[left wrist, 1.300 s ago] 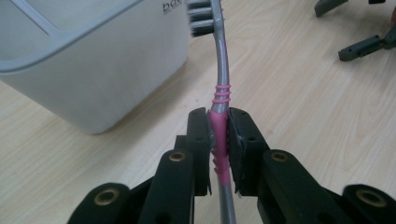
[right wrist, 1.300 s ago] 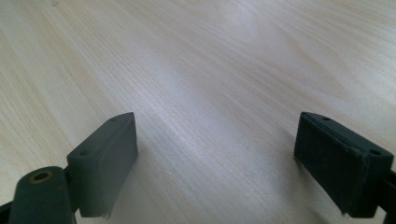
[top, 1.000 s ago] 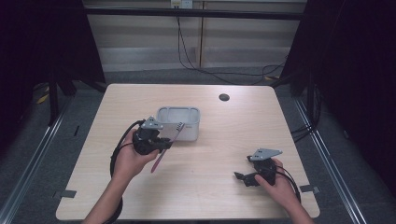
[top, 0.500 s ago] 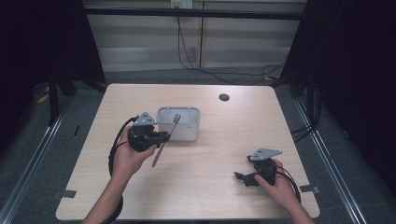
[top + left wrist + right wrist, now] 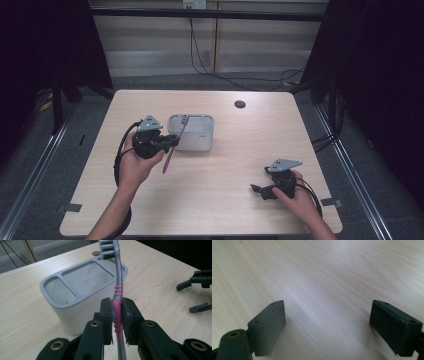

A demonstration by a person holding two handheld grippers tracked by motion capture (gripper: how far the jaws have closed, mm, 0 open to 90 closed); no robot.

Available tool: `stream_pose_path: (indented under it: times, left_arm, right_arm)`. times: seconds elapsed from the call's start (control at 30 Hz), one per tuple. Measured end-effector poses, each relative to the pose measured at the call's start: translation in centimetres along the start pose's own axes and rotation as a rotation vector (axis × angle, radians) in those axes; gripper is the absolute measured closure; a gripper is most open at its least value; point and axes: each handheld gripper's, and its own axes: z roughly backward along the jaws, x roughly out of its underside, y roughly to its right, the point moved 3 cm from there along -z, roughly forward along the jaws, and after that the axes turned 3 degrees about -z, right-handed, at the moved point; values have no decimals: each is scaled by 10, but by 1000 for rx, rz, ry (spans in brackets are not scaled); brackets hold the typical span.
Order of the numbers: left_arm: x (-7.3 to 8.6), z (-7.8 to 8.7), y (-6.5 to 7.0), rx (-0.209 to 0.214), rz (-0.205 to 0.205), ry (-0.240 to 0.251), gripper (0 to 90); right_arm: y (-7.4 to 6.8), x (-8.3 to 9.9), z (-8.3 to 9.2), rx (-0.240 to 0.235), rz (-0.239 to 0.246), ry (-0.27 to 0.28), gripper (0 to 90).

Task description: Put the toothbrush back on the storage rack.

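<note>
My left gripper (image 5: 172, 142) (image 5: 116, 315) is shut on the pink grip of a grey and pink toothbrush (image 5: 117, 293) (image 5: 175, 142). The brush stands steeply, bristle head up over the near rim of a grey and white holder (image 5: 196, 132) (image 5: 75, 293) with two compartments. Its lower end hangs left of the holder, above the wooden table (image 5: 225, 165). At the front right, my right gripper (image 5: 260, 190) (image 5: 334, 327) rests low over bare wood, jaws wide open with nothing between them. In the left gripper view it appears at the right edge (image 5: 197, 293).
A small dark round disc (image 5: 240, 104) lies near the table's far edge. Cables run along the floor behind the table. Dark curtains stand on both sides. Bare wood lies between the holder and my right gripper.
The left hand has lifted and swung the toothbrush from a low slant towards the holder, so its head now stands over the holder's rim. The right gripper has kept still.
</note>
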Motion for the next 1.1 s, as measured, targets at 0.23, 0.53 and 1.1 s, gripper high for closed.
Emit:
stream_pose_path:
  times: [0.23, 0.53, 1.1]
  left_arm:
    - [-2, 2, -3, -26, 5, 33, 798]
    - [-6, 5, -6, -53, 9, 76, 798]
    - [-15, 6, -18, -89, 46, 129, 797]
  right_arm:
    - [0, 0, 0, 0, 0, 0, 128]
    - [0, 0, 0, 0, 1, 0, 128]
    - [0, 0, 0, 0, 0, 0, 128]
